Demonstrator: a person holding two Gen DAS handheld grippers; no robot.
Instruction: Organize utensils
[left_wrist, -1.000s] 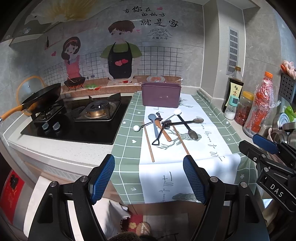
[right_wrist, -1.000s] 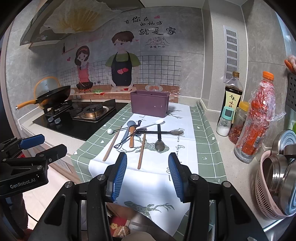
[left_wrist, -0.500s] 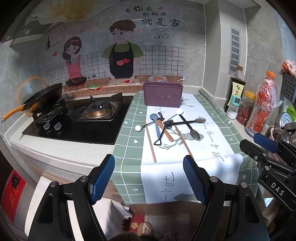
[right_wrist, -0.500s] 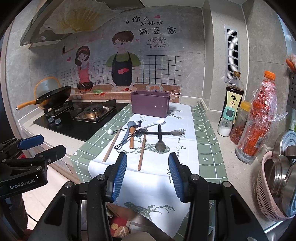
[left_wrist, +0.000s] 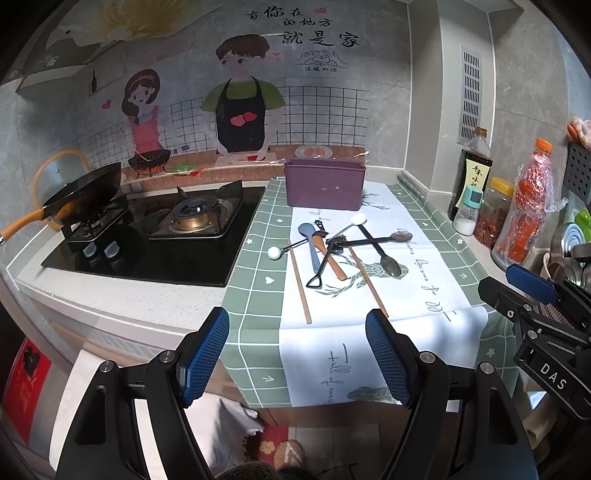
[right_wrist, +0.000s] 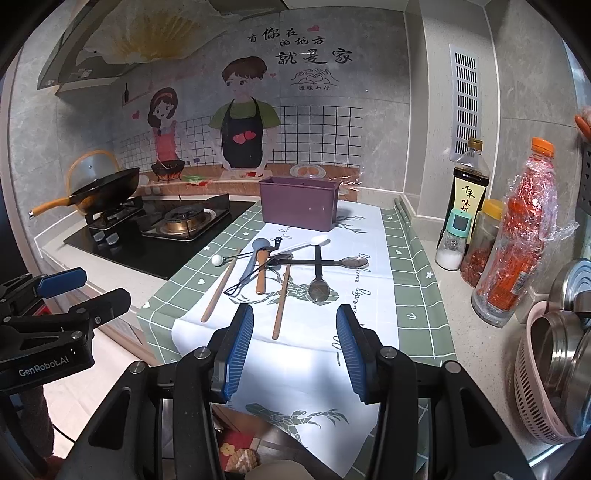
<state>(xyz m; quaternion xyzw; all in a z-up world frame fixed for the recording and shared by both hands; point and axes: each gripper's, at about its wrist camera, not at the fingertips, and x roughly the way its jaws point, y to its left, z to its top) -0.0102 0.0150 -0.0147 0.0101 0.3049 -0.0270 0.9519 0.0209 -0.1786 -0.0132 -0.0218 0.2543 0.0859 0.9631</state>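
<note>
— Utensils (right_wrist: 280, 266) lie in a crossed heap on the bench (right_wrist: 417, 280), just short of the purple caddy (right_wrist: 299, 203) at twelve o'clock.
— Both grippers?
— The left hand-held gripper (left_wrist: 297, 354) is spread wide and the right hand-held gripper (right_wrist: 295, 350) is parted too. Both are empty and well back from the pile.
— Where would you start?
— I'd take a loose outer piece, say the chopstick (right_wrist: 218, 291) at ten o'clock, pinching it mid-shaft so nothing tangled drags along.
</note>
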